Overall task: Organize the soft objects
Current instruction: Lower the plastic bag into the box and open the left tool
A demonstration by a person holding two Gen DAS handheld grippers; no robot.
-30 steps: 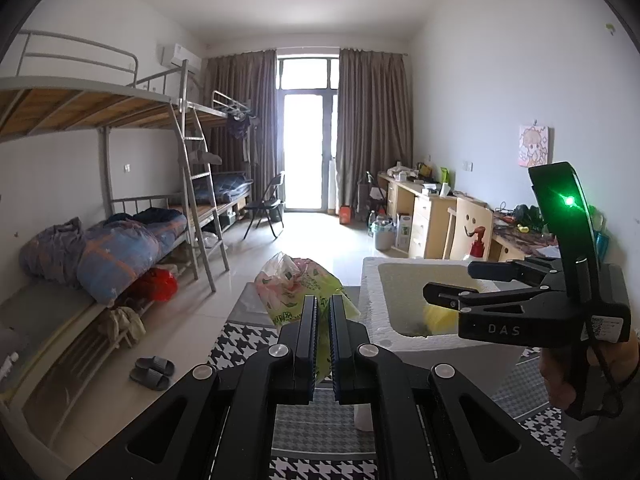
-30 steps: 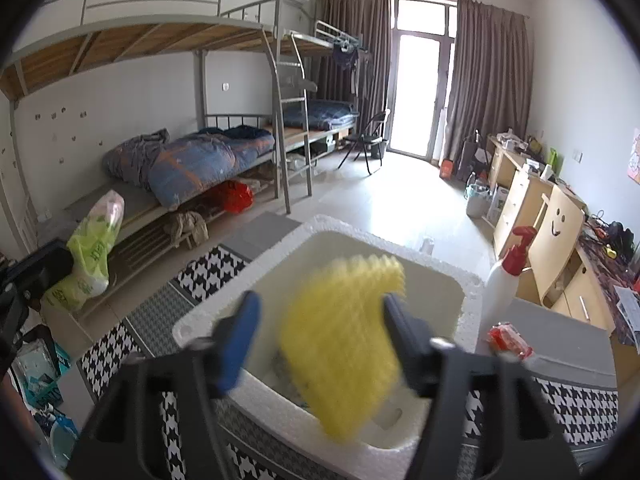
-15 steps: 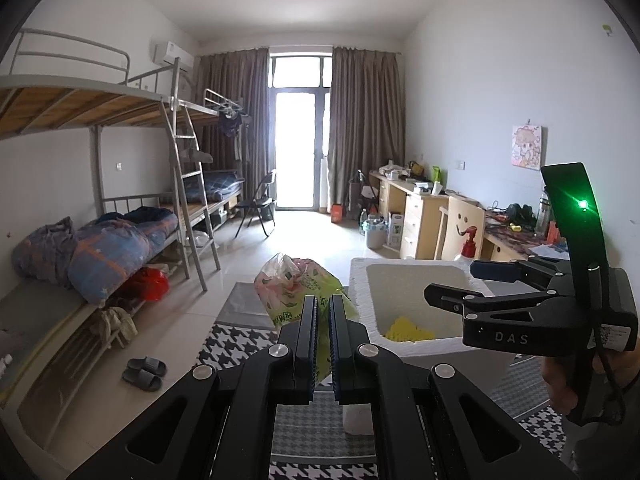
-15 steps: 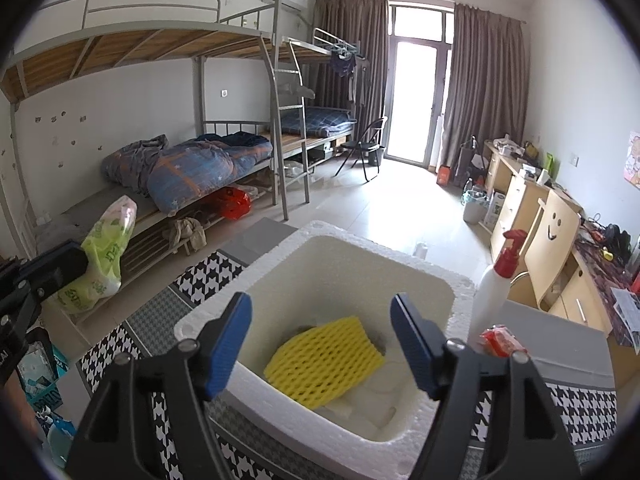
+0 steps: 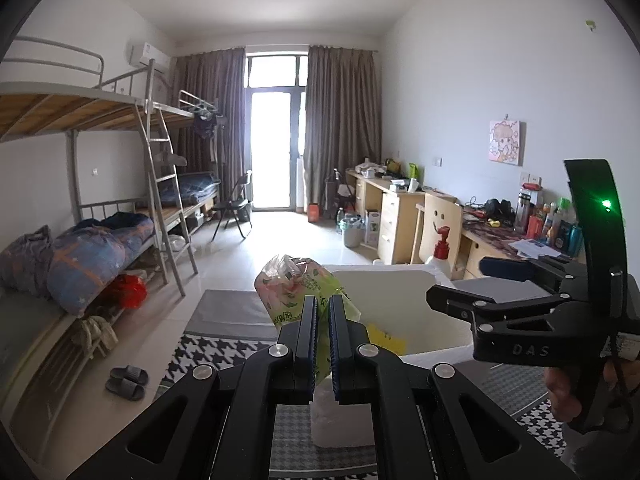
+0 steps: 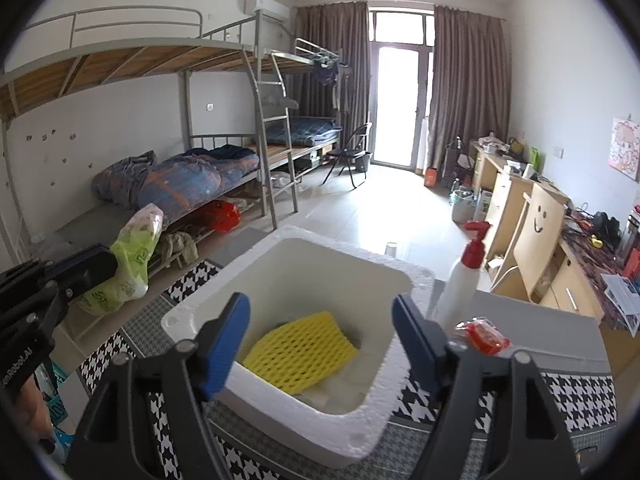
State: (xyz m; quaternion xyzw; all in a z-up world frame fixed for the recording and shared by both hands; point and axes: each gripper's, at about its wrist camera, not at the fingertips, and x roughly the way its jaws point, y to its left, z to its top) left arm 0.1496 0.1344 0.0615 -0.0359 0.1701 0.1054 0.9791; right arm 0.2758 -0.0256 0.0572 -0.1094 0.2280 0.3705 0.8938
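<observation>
My left gripper (image 5: 323,312) pinches the bag (image 5: 298,288) left of the box (image 6: 400,280); right gripper (image 6: 320,332) gapes empty above the net (image 6: 300,350). I should lift the bag over the rim before letting go.

The foam net (image 6: 300,354) lies in the foam box (image 6: 384,392); the spray bottle (image 6: 460,284) stands right of it, the bunk bed (image 6: 168,184) left.

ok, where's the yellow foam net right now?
Right wrist view: the yellow foam net lies flat inside the white foam box, between the open right gripper fingers, left of the spray bottle.
</observation>
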